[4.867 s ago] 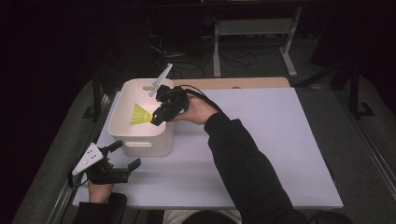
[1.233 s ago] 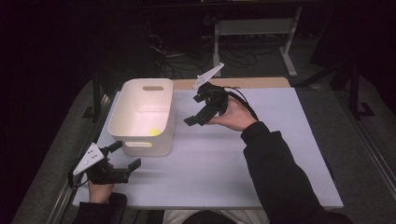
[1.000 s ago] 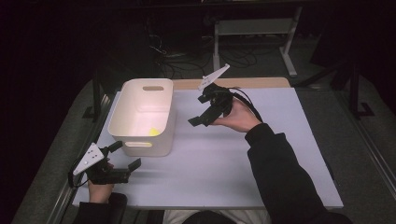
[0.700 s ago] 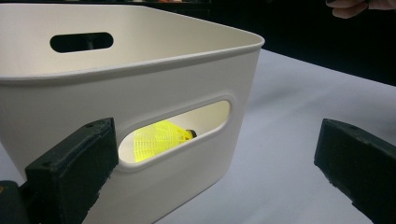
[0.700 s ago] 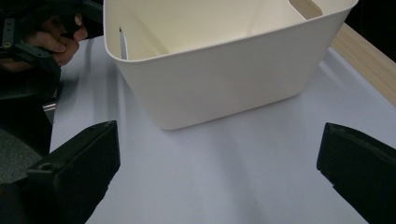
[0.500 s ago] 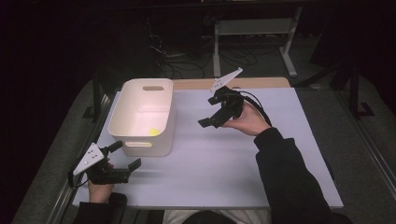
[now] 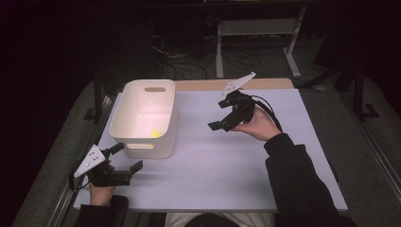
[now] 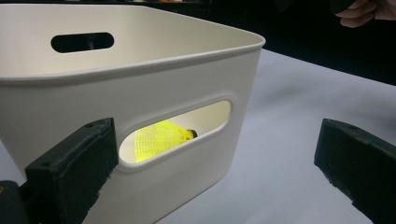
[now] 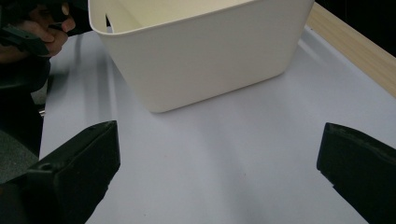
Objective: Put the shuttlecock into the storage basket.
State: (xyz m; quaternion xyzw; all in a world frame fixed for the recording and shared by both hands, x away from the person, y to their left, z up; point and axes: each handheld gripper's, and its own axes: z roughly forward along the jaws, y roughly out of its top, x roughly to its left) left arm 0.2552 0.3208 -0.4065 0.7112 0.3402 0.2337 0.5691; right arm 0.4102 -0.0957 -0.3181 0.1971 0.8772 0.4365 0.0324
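A white plastic bin [image 7: 161, 132] stands on the left part of the table. A yellow shuttlecock [image 7: 155, 133] lies inside it near the front wall, also seen through the handle slot as the shuttlecock [image 8: 161, 139] in the left gripper view. My left gripper [image 7: 126, 161] rests open at the table's front left corner, just in front of the bin [image 8: 140, 70]. My right gripper [image 7: 221, 116] hangs open and empty above the table's middle, to the right of the bin [image 9: 201, 51], jaws pointing toward it.
The white table top [image 7: 227, 161] has free room in the middle and right. A wooden strip [image 7: 213, 85] runs along its far edge. A metal stand [image 7: 255, 33] and cables lie on the dark floor behind.
The right gripper put the yellow shuttlecock in the bin, came out empty and has moved right, away from the bin. The left gripper has stayed put.
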